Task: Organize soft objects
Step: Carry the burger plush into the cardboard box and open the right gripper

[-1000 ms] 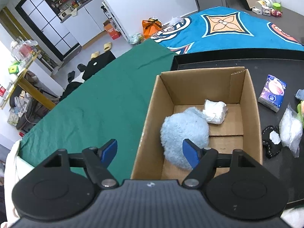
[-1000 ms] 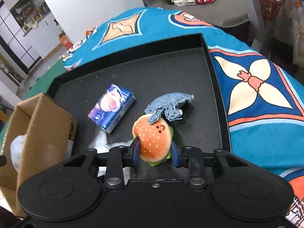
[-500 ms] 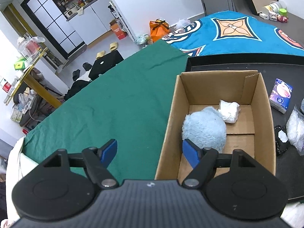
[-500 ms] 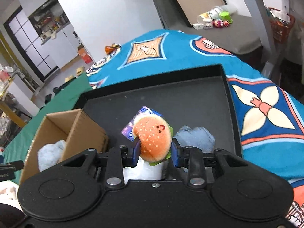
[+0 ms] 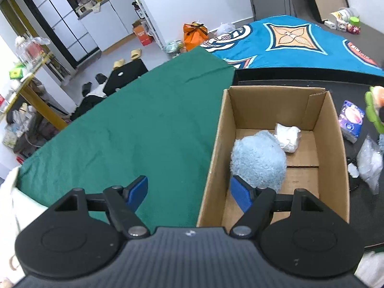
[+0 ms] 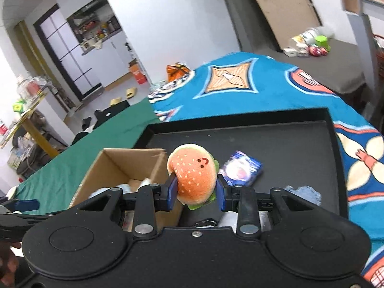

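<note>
A home; kitchen cabinets (image 5: pixel 103 24), slippers (image 5: pixel 135 54) on floor, patterned blanket (image 5: pixel 300 43).

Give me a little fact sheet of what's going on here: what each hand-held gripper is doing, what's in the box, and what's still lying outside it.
right hand-held gripper: shut on burger plush, held up by the box
left hand-held gripper: open, holding nothing, at the box's near-left wall
cardboard box: holds blue fluffy ball and white wad
black tray: carries the box
outside the box: purple packet, clear bag, blue knit piece
</note>
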A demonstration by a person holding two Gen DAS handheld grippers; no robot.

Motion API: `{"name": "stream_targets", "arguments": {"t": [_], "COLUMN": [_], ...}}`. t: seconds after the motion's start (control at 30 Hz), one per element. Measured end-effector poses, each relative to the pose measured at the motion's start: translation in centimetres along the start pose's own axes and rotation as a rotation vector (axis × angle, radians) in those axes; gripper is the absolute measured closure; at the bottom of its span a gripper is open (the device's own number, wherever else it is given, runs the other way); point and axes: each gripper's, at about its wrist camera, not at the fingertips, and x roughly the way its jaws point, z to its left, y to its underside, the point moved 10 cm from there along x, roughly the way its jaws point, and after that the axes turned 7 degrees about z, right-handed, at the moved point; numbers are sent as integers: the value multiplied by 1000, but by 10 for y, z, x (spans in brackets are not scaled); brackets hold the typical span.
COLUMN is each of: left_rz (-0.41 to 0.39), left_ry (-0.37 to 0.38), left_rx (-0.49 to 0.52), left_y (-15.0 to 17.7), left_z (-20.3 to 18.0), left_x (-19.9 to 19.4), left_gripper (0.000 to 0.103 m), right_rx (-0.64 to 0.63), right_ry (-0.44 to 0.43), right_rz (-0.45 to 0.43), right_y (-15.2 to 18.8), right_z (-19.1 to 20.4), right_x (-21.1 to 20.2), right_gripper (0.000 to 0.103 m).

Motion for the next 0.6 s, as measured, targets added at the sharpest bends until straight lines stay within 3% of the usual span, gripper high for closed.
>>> {"name": "stream_targets", "arguments": {"t": [0.27,0.6], "left_rz": [17,92], "left_ry": [45,128], "left_rx": [17,-4], "left_y": [5,11], "left_z": [-8,-12], "left_x": [9,29], "left_gripper": [29,36], "right_rx": [-78,-166], "right_ry": [-41,-14], "right_rz": [7,24], "right_y": [0,0], "right_z": [40,70], "right_x": [1,14], "right_gripper": [70,69]}}
